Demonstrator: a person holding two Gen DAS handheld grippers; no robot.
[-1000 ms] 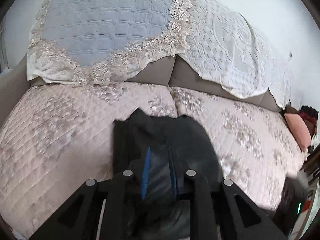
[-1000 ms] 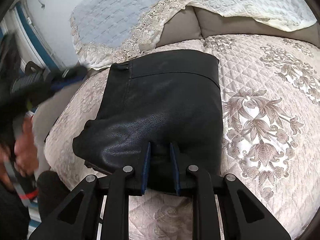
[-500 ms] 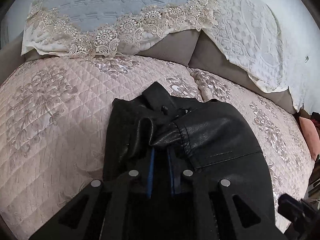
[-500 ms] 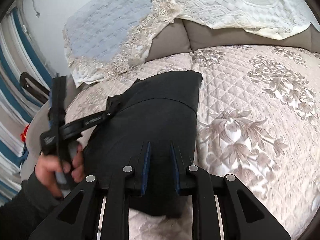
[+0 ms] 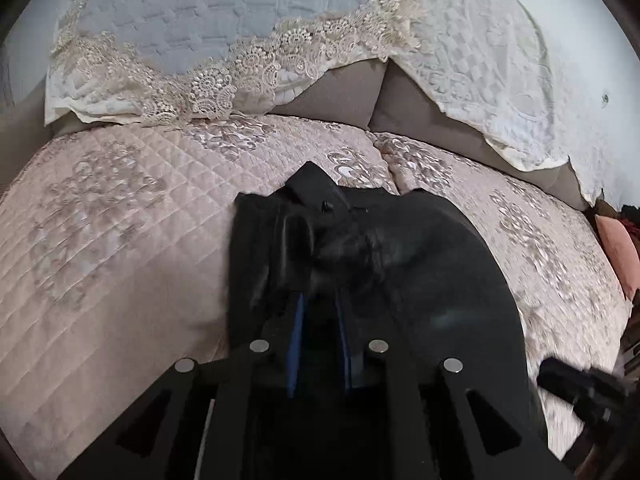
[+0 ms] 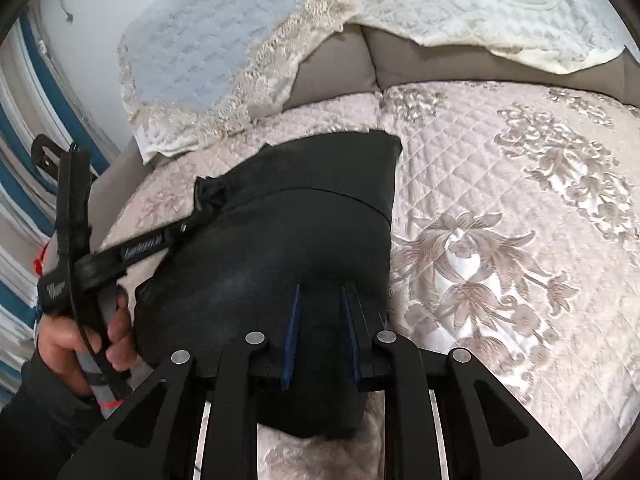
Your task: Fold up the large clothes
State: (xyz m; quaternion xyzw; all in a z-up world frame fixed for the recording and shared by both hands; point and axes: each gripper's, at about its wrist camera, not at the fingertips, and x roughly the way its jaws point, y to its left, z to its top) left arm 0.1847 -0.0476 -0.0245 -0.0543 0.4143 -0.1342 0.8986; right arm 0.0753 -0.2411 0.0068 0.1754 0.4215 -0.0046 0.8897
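Note:
A black leather jacket [image 5: 420, 280] lies folded on the quilted beige cover [image 5: 120, 260]. My left gripper [image 5: 319, 296] has a bunched edge of it between its blue pads, and its jaws are opening. In the right wrist view the jacket [image 6: 300, 232] fills the middle. The left gripper [image 6: 208, 200] reaches in from the left there, and a hand [image 6: 80, 344] holds it. My right gripper [image 6: 320, 288] is shut on the jacket's near edge. It also shows as a dark blur [image 5: 580, 392] in the left wrist view.
Lace-edged throws [image 5: 220, 20] hang over the grey back cushions [image 5: 340, 96] behind the jacket. A pink cushion [image 5: 616, 256] lies at the far right end. Floral quilted cover [image 6: 500, 240] stretches to the right of the jacket. Striped blue and white fabric [image 6: 16, 200] is at the left.
My left gripper has come down toward the cover with the jacket's edge, and the fold now lies lower on the jacket. The right gripper has kept its hold in place.

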